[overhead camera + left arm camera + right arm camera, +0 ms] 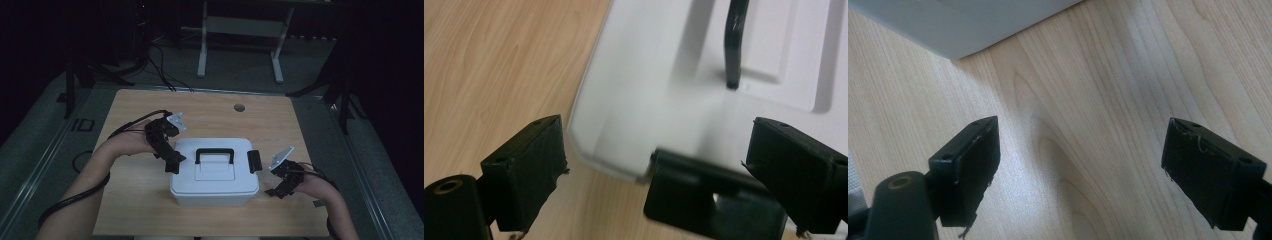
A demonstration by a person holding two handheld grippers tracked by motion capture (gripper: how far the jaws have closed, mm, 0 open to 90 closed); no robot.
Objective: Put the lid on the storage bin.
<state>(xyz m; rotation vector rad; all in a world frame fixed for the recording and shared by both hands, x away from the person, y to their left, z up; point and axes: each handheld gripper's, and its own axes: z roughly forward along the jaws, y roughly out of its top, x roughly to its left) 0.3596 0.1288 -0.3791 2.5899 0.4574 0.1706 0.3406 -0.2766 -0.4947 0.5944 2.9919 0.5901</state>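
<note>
Your left gripper (170,162) gapes wide at the box's (215,192) nine-o'clock latch (714,200), holding nothing; your right gripper (282,187) idles open at three. Box mid-table, lid on, three-o'clock latch (254,161) flipped up

The high view is dim, dark toward every edge, with the desk (150,210) lit from above. In the close views the white box (649,100) looks soft, perhaps blurred, its shadow at six o'clock.
</note>
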